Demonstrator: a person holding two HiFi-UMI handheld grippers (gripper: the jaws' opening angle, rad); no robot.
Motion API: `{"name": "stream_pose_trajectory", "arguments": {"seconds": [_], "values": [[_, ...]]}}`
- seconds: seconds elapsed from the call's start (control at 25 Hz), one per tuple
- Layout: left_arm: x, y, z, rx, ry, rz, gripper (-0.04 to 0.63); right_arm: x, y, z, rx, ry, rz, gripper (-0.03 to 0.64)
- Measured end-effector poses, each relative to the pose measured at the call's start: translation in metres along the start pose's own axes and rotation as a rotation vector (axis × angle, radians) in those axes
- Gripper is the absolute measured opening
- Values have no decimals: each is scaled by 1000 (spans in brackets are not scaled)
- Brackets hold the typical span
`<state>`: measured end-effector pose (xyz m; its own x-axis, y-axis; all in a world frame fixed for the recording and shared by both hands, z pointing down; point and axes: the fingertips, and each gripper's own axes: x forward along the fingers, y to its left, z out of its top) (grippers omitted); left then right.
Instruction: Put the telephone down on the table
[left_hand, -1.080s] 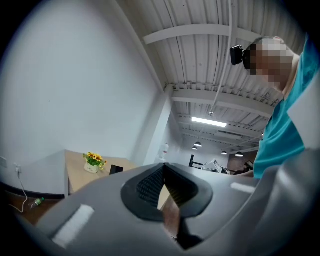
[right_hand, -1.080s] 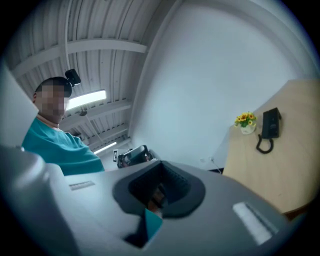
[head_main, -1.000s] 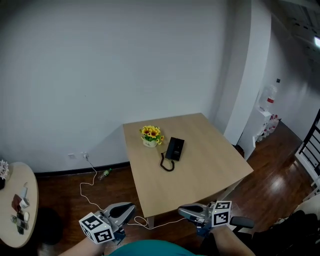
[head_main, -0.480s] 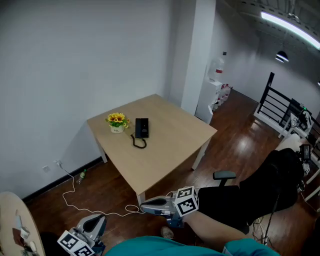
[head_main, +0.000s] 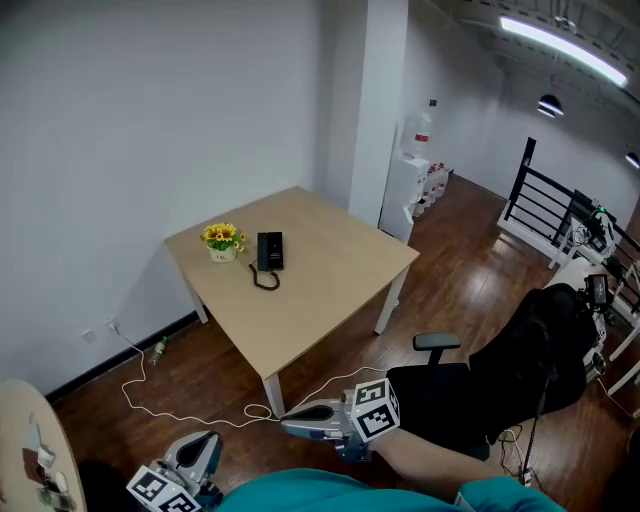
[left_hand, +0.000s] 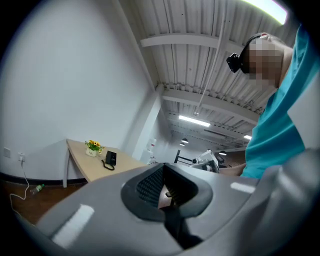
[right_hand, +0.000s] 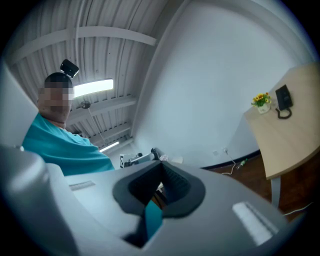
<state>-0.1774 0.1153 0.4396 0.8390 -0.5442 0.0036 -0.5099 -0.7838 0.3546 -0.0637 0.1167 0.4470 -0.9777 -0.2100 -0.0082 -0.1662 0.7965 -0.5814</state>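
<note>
Telephone (head_main: 269, 250) placement is being checked against the wooden table (head_main: 330, 300), the largest item concerned, and the unit is being found lying flat on the tabletop toward its far corner, just beside a small pot of yellow flowers (head_main: 222, 241). Judged from that position, the set-down is being regarded as either already done or not yet begun. Both grippers are being carried low beside the person, well apart from the table. The right gripper (head_main: 285, 426) is being kept clenched with nothing between its jaws, and the left gripper (head_main: 204, 441) is likewise being shown closed and empty in its own view. The telephone body is being judged a stiff, dark plastic casing of modest weight, smooth enough to slip under a light pinch but unlikely to be crushed. A grip across the two long sides near the middle is being advised, so that the handset, whose seating cannot be made out at this range, is being pinned to the base and not left to tip off. The dark cord (head_main: 263, 281), looped on the table in front of the unit, is being judged soft and springy and is being marked as a likely snag.
</note>
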Motion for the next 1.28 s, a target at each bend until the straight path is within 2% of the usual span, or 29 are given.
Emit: {"name": "stream_pose_trajectory", "arguments": {"seconds": [0.12,0.24,0.48,0.64,0.76,1.28], "values": [[28,-23,-18,-35,-1,11,5,-33,1,-2,11,-28,-3,2],[58,-48,-31,-26,22,-12,5,-68,1,-5,13,-45,-13,2],[89,-58,-37,-25,21,16,3,-120,-14,6,23,-102,-57,0],[96,-56,-32,-32,14,36,3,-126,-15,12,1,-103,-52,1],[98,-58,-28,-9,17,30,3,-124,-14,16,-19,-107,-52,1],[94,-45,-14,11,4,44,3,-117,-20,30,-108,-141,-99,0]]}}
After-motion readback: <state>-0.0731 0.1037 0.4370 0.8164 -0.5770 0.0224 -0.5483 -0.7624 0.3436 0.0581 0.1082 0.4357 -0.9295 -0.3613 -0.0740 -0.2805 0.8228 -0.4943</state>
